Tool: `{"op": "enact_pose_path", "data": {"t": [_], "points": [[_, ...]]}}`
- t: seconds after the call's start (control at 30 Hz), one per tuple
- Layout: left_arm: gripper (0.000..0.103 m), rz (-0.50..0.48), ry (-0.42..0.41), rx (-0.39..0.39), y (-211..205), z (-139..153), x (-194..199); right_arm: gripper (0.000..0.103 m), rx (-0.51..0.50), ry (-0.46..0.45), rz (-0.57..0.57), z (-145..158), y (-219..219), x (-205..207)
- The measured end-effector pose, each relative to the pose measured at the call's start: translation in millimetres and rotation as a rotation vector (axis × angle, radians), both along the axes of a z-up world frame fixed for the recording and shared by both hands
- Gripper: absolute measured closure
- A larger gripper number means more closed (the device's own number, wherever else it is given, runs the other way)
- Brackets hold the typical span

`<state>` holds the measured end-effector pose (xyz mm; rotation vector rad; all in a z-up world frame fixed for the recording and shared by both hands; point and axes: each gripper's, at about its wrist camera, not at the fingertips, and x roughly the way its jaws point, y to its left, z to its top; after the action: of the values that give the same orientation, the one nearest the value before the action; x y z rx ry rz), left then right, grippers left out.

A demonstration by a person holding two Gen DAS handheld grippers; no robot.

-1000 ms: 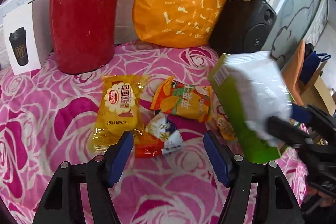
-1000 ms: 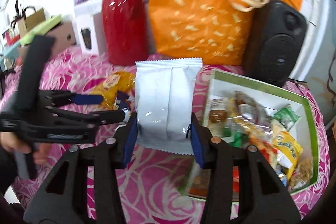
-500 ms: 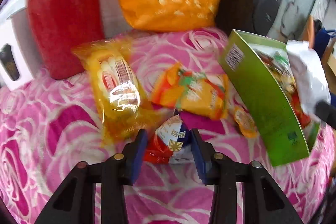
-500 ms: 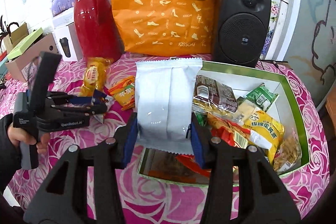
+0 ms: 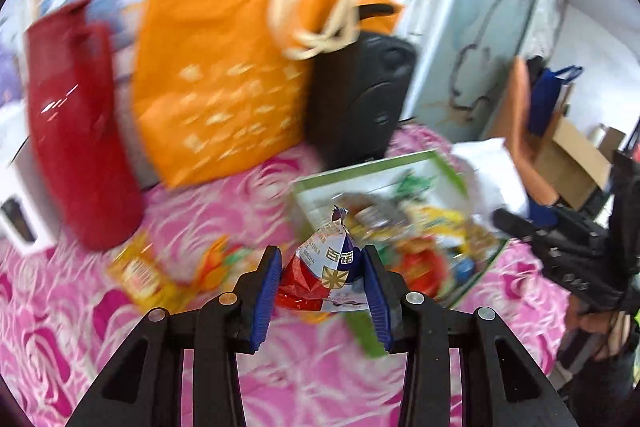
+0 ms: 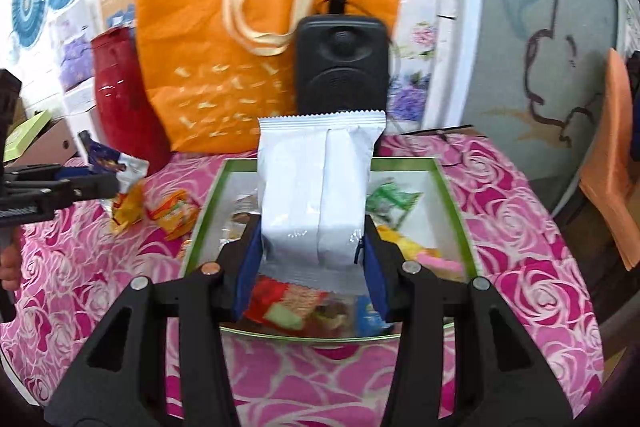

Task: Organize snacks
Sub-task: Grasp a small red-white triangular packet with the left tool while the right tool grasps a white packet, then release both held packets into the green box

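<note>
My left gripper (image 5: 322,291) is shut on a small red, white and blue snack packet (image 5: 326,273), lifted off the cloth and held left of the green-rimmed box (image 5: 404,159). The same packet (image 6: 120,165) shows in the right wrist view at the left gripper's (image 6: 112,181) tip. My right gripper (image 6: 308,267) is shut on a white foil snack bag (image 6: 320,183), upright over the box (image 6: 454,203), which holds several snacks. A yellow packet (image 5: 140,275) and an orange chip packet (image 5: 220,259) lie on the pink rose tablecloth.
A red thermos jug (image 5: 76,123), an orange tote bag (image 5: 228,83) and a black speaker (image 5: 360,99) stand along the back. A white carton (image 5: 18,219) sits at the far left. An orange chair (image 6: 616,163) is beyond the table's right edge.
My left gripper closed on the small packet and lifted it up toward the box. My right gripper carried the white bag from beside the box to over its middle.
</note>
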<state>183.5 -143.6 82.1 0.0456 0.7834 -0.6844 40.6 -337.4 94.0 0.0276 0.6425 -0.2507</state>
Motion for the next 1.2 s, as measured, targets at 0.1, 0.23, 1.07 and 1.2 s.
{"op": "enact_pose_path", "data": {"t": [0.1, 0.23, 1.07, 1.2], "points": [[0.062, -0.042, -0.004, 0.008, -31, 5, 2, 0.055, -0.001, 0.007, -0.036, -1, -19, -4], [0.062, -0.084, 0.021, 0.017, -60, 1, 1, 0.055, 0.018, 0.021, -0.095, -8, -45, -9], [0.012, -0.028, -0.026, 0.172, -90, -40, -1, 0.001, -0.001, 0.084, -0.057, -55, -57, 18], [0.012, -0.015, -0.016, 0.156, -80, -39, -5, 0.001, 0.009, 0.094, -0.058, -52, -52, 15]]}}
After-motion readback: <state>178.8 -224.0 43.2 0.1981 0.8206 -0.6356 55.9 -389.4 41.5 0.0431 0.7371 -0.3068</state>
